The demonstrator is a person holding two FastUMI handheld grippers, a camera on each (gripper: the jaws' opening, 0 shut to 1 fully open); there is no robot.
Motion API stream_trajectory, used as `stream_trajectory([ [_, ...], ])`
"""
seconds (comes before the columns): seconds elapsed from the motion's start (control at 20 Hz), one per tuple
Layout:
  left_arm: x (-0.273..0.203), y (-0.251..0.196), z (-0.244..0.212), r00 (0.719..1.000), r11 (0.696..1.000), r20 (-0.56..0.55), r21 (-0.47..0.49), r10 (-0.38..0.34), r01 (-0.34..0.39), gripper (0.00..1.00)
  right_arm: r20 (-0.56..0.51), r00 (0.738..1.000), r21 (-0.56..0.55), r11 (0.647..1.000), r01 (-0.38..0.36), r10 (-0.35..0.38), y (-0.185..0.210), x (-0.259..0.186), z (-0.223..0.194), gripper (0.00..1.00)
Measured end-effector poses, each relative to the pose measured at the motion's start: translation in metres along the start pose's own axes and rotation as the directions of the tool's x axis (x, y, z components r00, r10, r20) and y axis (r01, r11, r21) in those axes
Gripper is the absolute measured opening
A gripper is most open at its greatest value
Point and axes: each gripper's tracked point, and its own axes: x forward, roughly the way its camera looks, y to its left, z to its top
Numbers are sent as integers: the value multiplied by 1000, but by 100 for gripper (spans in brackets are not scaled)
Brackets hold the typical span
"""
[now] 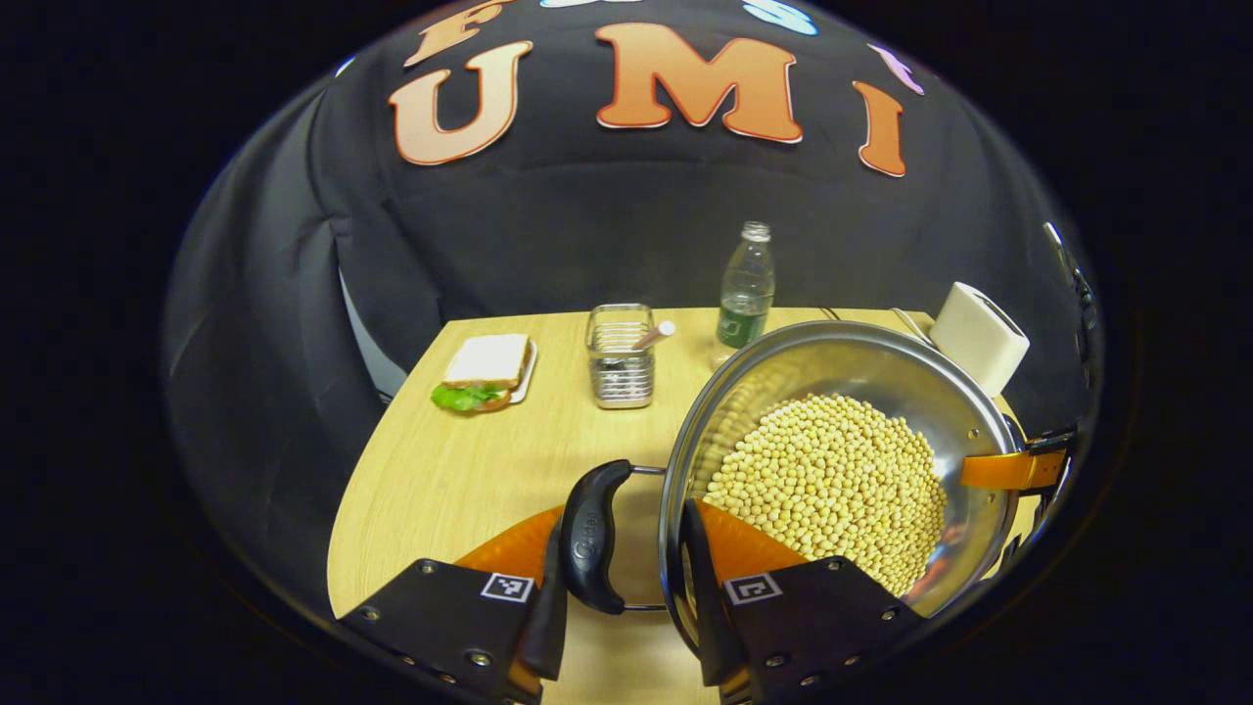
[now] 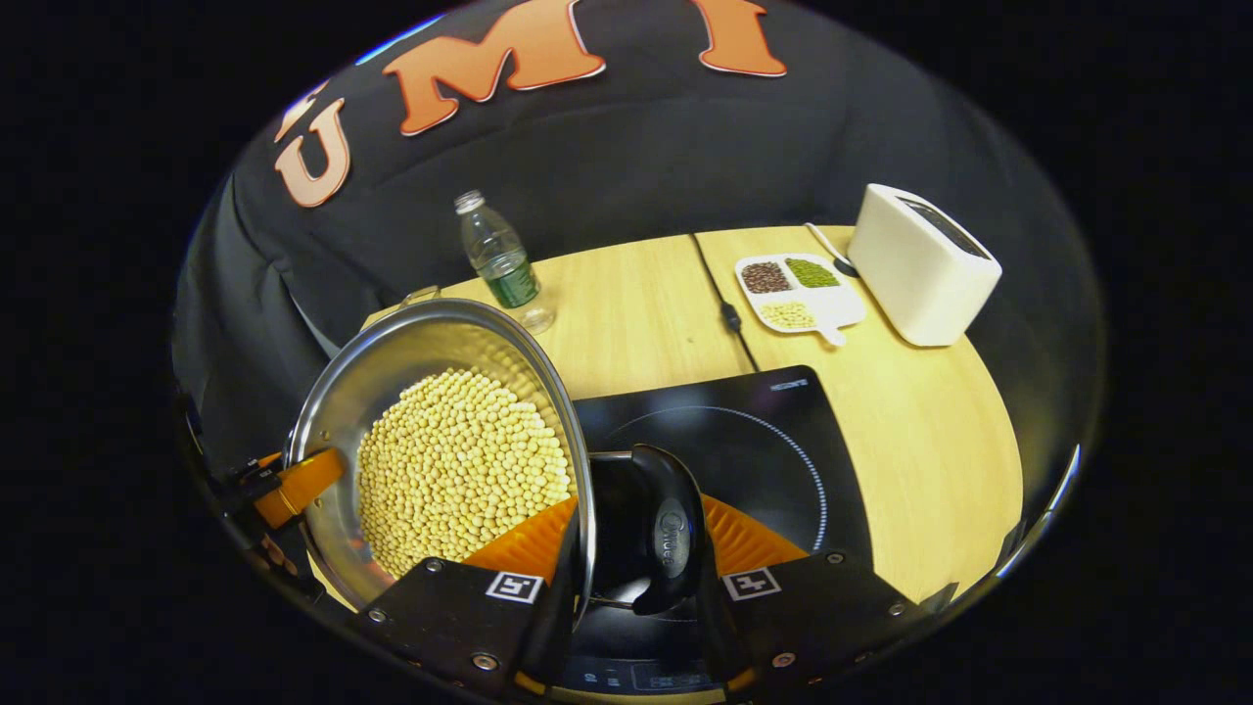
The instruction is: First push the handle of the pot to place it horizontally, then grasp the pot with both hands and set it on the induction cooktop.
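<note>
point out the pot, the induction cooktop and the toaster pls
pot [image 1: 881, 367]: left gripper view, bare inner steel wall above the beans.
induction cooktop [image 2: 754, 441]: right gripper view, black glass inside the ring marking.
toaster [image 2: 915, 279]: right gripper view, white front side wall.

On the wooden table [image 1: 440, 480] we see a sandwich with a green leaf [image 1: 485, 370] on a small plate at the far left, and just right of it a wire holder [image 1: 621, 357]. A clear plastic bottle [image 2: 501, 259] stands at the far edge. Farther right lie a white divided dish of beans [image 2: 795, 291] and, beside it, a white toaster [image 2: 920, 264]. A black cable [image 2: 722, 308] runs across the tabletop.
</note>
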Motion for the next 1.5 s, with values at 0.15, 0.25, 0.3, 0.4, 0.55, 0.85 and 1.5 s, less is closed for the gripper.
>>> stream_trajectory([
  [0.15,4,-4,-1,1000,999,4,25,-24,24,57,8,1000,27,999,20,-20,3,-3,-1,52],
  [0.25,6,-3,2,999,998,9,45,-43,43,55,15,999,47,998,34,-34,4,-4,-2,52],
  [0.3,8,-4,4,998,997,14,53,-54,53,55,19,999,56,998,42,-43,4,-5,-2,52],
  [0.4,14,-7,1,997,995,16,66,-73,72,55,31,998,70,996,56,-59,5,-4,-5,53],
  [0.55,17,-6,3,996,992,14,83,-93,92,55,35,996,92,993,73,-76,5,-8,-6,52],
  [0.85,23,-5,1,991,987,-23,90,-134,136,55,35,994,100,990,102,-106,6,-7,-5,52],
  [1.5,29,-8,8,987,984,-101,116,-126,137,55,-17,995,100,990,95,-94,6,-9,1,52],
])
